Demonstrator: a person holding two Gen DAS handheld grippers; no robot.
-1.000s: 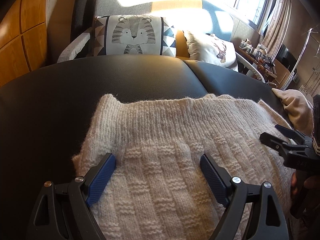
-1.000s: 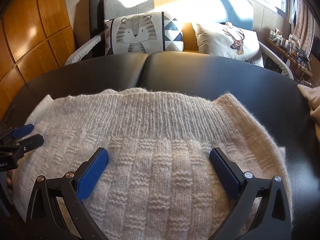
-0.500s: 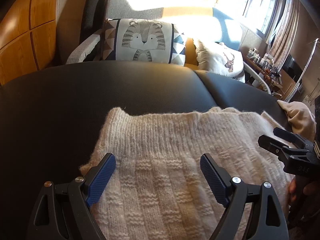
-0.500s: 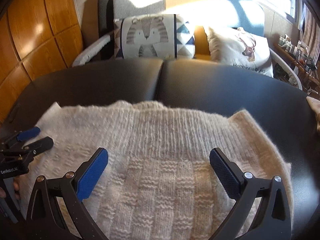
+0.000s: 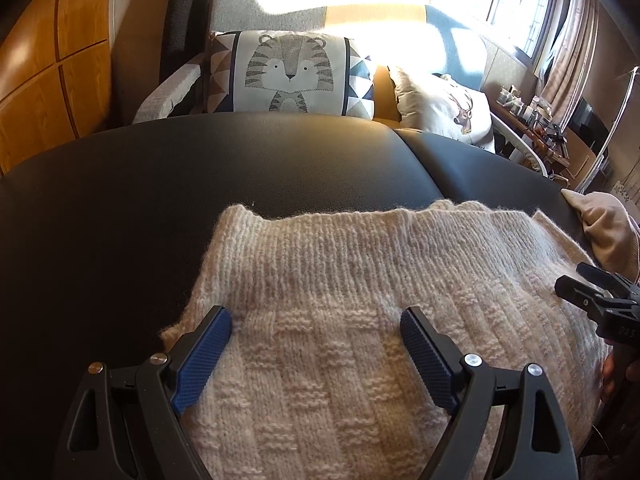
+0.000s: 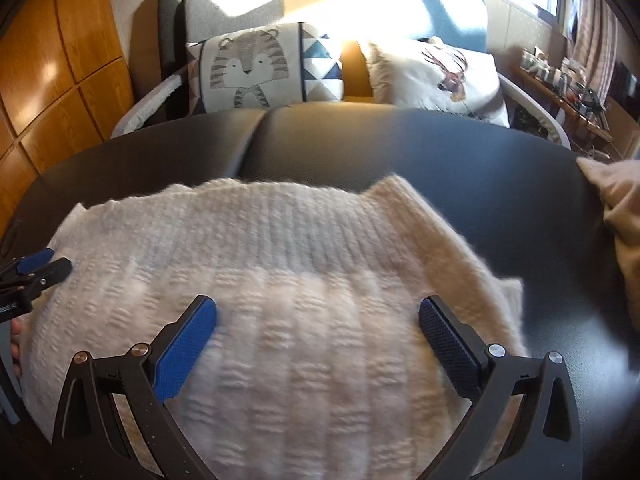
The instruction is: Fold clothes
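Sweater (image 5: pixel 360 320) of cream knit is seen spread flat on the black padded desk (image 5: pixel 200 200), its ribbed band turned toward the far edge. The left gripper (image 5: pixel 316 340) is held above the sweater's left part, its jaws spread wide, with nothing gripped between the blue pads (image 5: pixel 202 356). The right gripper (image 6: pixel 318 334) is held over the sweater's right part, its jaws likewise wide apart and empty; that view is blurred. A beige cloth (image 6: pixel 624 232) is seen at the desk's right edge, apart from the sweater. A tiger cushion (image 5: pixel 290 74) and a deer cushion (image 5: pixel 444 110) are propped on the sofa (image 5: pixel 452 40) beyond the desk.
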